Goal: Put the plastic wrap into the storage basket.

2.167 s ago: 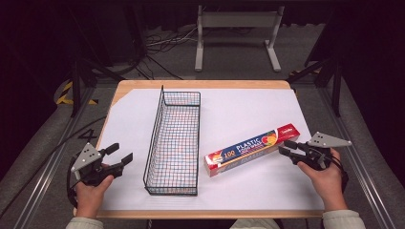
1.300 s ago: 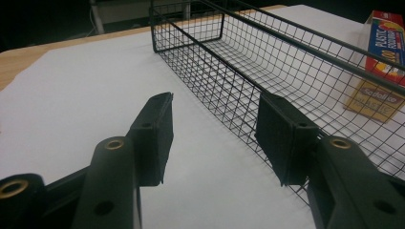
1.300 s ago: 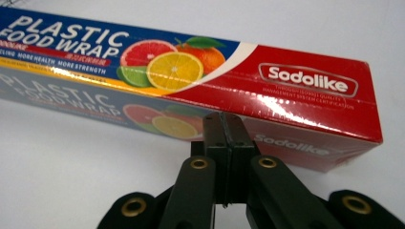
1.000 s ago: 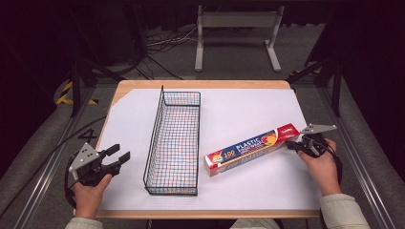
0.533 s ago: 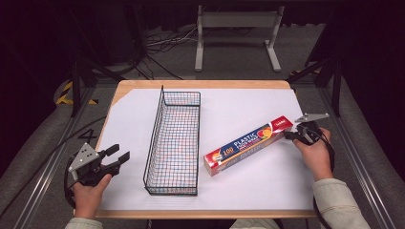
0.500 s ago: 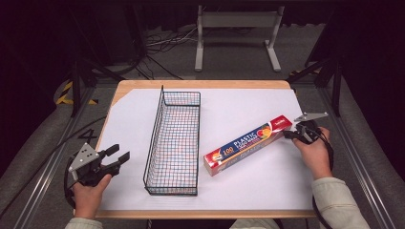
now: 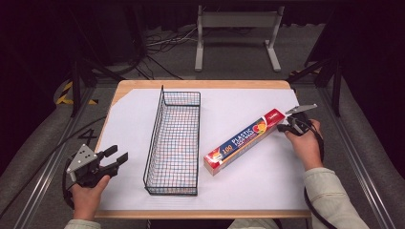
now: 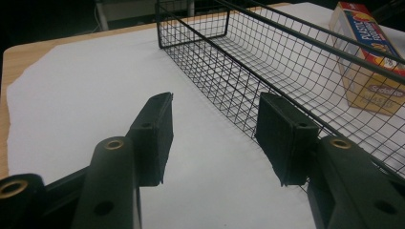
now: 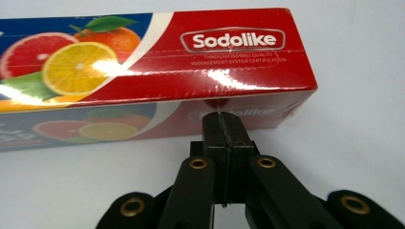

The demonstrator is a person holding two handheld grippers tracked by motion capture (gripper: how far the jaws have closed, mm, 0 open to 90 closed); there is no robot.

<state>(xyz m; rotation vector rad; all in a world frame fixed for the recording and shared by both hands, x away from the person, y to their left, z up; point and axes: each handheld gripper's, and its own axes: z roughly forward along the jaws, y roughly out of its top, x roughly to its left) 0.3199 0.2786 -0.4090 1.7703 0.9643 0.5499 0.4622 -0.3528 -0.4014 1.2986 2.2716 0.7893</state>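
Observation:
A long box of plastic wrap point(image 7: 243, 140) lies slantwise on the white sheet, just right of a black wire basket point(image 7: 154, 138). My right gripper point(image 7: 282, 128) is shut with nothing between its jaws, and its tips touch the long side of the box near the red end. The right gripper view shows the shut tips point(image 9: 222, 117) against the red "Sodolike" end of the box point(image 9: 157, 52). My left gripper point(image 7: 119, 155) stands open and empty near the table's front left. In the left gripper view my gripper point(image 8: 215, 102) faces the basket point(image 8: 267, 52), with the box point(image 8: 367, 52) behind the mesh.
White paper point(image 7: 129, 124) covers most of the wooden table point(image 7: 200, 84). A metal stand point(image 7: 236, 21) and cables point(image 7: 157, 43) lie on the floor beyond the far edge. Dark rails run along both sides of the table.
The right gripper has moved toward the far side, still shut, and the box's red end has swung that way with it. The left gripper has stayed in place.

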